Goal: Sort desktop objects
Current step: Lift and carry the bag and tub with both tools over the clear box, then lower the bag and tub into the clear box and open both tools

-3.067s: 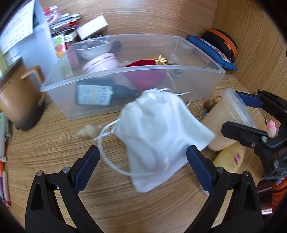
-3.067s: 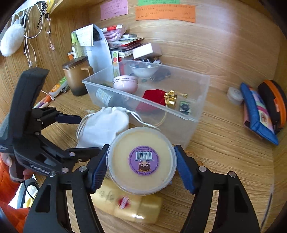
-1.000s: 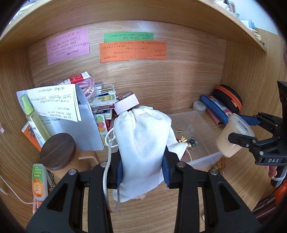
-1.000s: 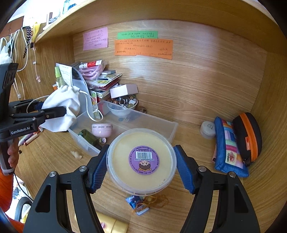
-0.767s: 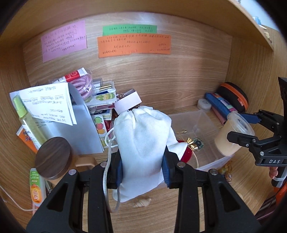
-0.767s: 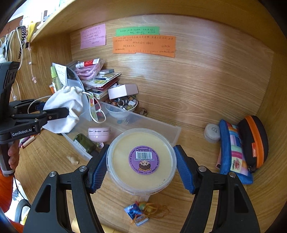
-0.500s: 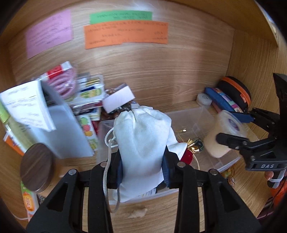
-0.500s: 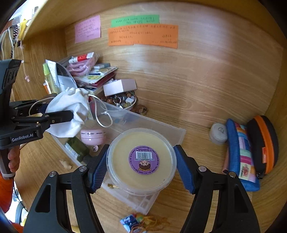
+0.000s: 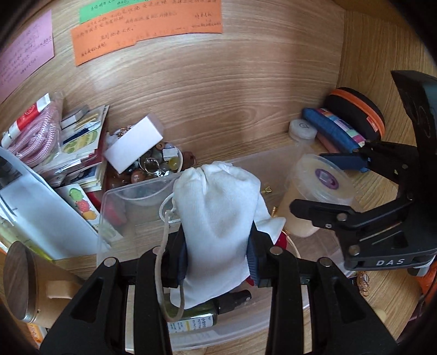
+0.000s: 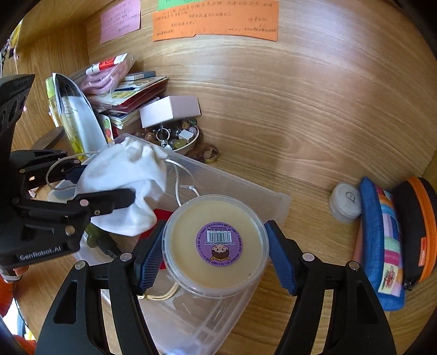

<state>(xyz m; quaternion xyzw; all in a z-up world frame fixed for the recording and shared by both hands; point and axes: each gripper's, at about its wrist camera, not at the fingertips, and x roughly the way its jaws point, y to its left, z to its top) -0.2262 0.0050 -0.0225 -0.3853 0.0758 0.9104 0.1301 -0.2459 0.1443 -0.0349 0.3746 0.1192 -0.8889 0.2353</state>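
The left gripper is clamped on a white drawstring bag, its blue pads pressing the cloth from both sides, and it holds the bag over the left half of a clear plastic bin. The right gripper is clamped on a round tub with a cream lid and a purple sticker, holding it over the bin's right half. Both things hang above the bin; neither rests in it yet.

What could go wrong: the bag's cord dangles in a long loop beside the left finger, and I judge it could snag on the gripper or the bin rim at release, dragging the bag back out. The 2 grippers sit close together, so a careless descent could knock one against the other. The tub looks rigid and smooth, so a tilted release could roll it onto the green bottle already lying in the bin.

Hard to make out: the bag hides most of the bin floor beneath it, so only a sliver of something red shows, and I cannot tell what it is. The tub's contents are unknown. The writing on the orange note is too small to read. The person appears only as a sliver of hand at the picture edges.
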